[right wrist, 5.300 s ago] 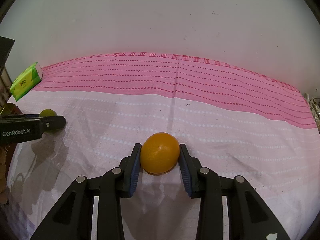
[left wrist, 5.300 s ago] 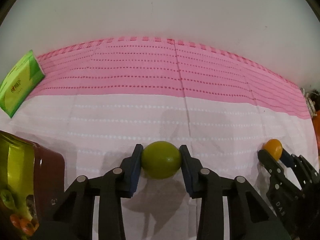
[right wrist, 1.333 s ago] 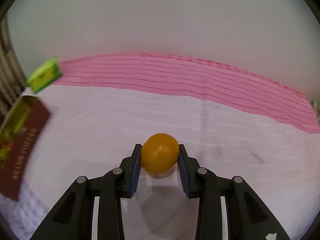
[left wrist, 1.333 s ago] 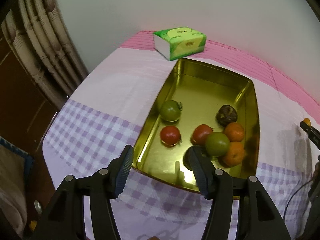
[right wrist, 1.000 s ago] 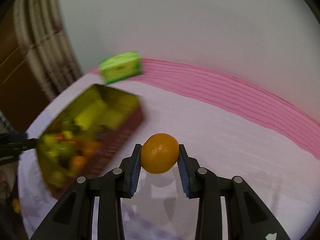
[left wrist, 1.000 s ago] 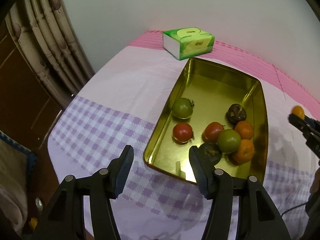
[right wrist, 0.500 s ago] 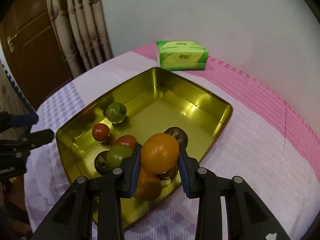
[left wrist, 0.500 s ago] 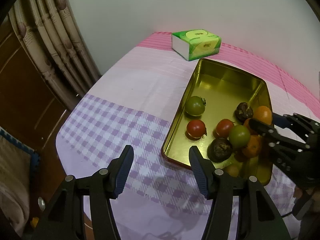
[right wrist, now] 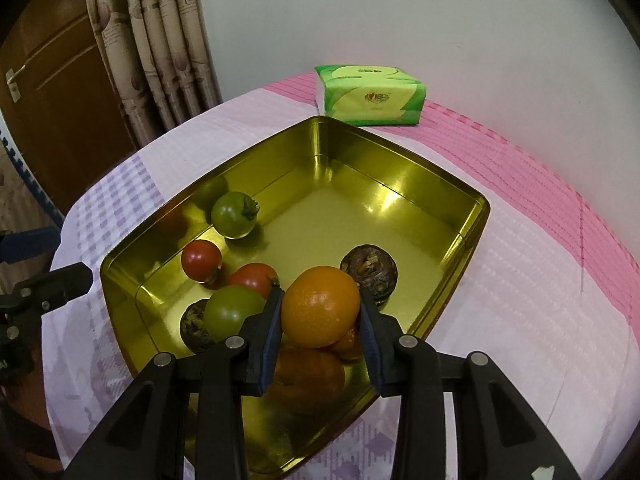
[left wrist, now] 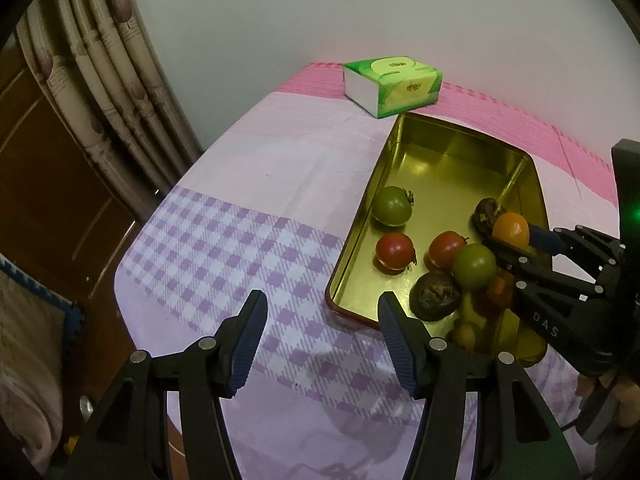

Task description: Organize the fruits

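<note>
A gold metal tray (right wrist: 404, 156) stands on the pink and purple tablecloth and holds red tomatoes (right wrist: 201, 260), green tomatoes (right wrist: 234, 214), dark brown fruits (right wrist: 370, 268) and oranges (right wrist: 308, 372). My right gripper (right wrist: 320, 297) hovers over the tray's near right part with an orange (right wrist: 320, 312) between its pads. Its jaws are opening, and the pads still touch the fruit. In the left wrist view the same orange (left wrist: 511, 228) sits in the right gripper (left wrist: 512, 238) above the pile. My left gripper (left wrist: 322, 304) is open and empty over the checked cloth, at the tray's (left wrist: 460, 128) near left corner.
A green tissue pack (right wrist: 370, 96) lies just behind the tray near the wall. The table's rounded edge drops off at the left, where a curtain (left wrist: 100, 80) and a wooden door (right wrist: 48, 80) stand. A hand (left wrist: 616, 396) grips the right tool's handle at the lower right.
My right gripper carried the orange leftward across the cloth to above the fruit in the tray. The left gripper let go of its green fruit earlier and now holds still, open.
</note>
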Motion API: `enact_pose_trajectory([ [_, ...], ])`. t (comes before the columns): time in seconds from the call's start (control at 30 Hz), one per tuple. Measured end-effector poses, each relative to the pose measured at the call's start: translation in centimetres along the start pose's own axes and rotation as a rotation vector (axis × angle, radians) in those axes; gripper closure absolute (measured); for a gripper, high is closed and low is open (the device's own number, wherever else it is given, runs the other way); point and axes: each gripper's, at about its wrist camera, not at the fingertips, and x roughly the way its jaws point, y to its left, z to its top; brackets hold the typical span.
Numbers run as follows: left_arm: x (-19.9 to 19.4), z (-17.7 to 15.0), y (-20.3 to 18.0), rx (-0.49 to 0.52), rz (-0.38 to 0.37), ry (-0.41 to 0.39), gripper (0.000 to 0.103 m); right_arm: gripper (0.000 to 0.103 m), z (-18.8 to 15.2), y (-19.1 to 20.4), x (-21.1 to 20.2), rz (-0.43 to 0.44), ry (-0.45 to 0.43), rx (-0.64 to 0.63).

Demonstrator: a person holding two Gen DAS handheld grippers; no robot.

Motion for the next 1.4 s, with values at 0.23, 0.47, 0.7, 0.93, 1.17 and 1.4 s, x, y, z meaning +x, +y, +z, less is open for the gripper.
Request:
enact_pose_trajectory([
  [0.23,0.1,-0.1,-0.1,0.007,-0.015,0.001,0.044,0.067,-0.1,-0.4,-0.2,-0.022,0.003,0.042],
  [0.47,0.2,-0.2,0.1,0.006,-0.015,0.000,0.043,0.055,-0.5,0.2,-1.2,-0.051,-0.015,0.042],
  [0.7,0.0,-0.2,0.2,0.009,-0.006,0.000,0.043,0.025,-1.1,0.1,-3.8,-0.046,-0.051,0.102],
  [0.93,0.0,-0.2,0.1,0.012,-0.003,-0.001,0.043,0.011,-2.1,0.8,-5.8,-0.086,-0.059,0.100],
  [1.17,-0.1,-0.2,0.1,0.015,-0.003,-0.001,0.043,0.003,-3.3,1.7,-5.6,-0.073,-0.015,0.100],
  [1.4,0.0,-0.3,-0.1,0.022,-0.003,-0.001,0.043,0.003,-3.7,2.8,-5.3,-0.063,0.008,0.065],
])
